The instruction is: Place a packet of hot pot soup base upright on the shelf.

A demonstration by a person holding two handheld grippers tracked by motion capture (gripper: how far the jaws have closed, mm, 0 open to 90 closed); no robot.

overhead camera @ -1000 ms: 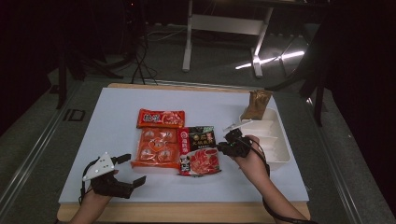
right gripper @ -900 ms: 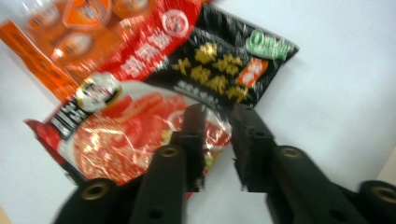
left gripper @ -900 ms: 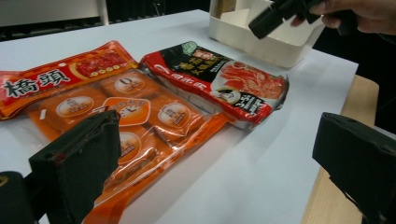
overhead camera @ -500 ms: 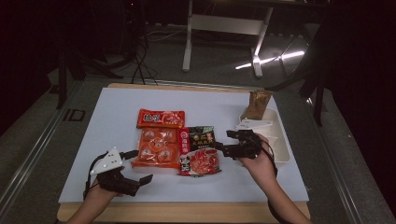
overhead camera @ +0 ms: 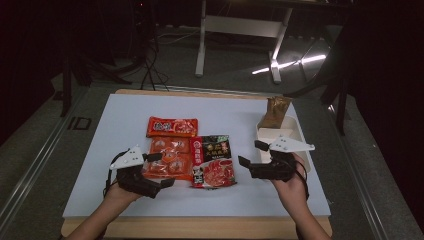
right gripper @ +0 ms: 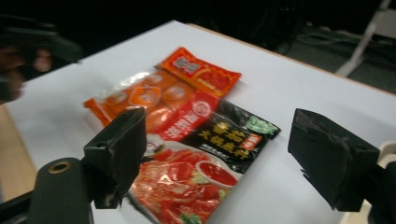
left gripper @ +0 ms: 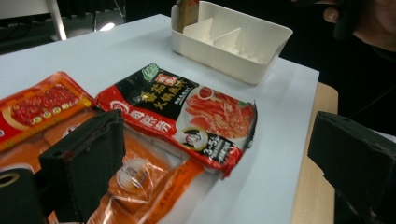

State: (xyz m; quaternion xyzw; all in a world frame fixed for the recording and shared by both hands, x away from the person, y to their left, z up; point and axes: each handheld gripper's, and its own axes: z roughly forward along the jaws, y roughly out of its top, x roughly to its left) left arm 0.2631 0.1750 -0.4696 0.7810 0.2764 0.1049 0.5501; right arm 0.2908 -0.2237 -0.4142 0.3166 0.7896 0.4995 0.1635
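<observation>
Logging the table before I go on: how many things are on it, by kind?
Flat food packets: 3, the red packet, the orange packet and the black-and-red packet.
White divided trays: 1, the tray.
Brown packets standing in the tray: 1, the brown packet.
Total: 5.

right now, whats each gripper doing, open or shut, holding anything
Left gripper: open, holding nothing, over the orange packet.
Right gripper: jaws just opened, nothing between them, beside the red-and-black packet.
</observation>
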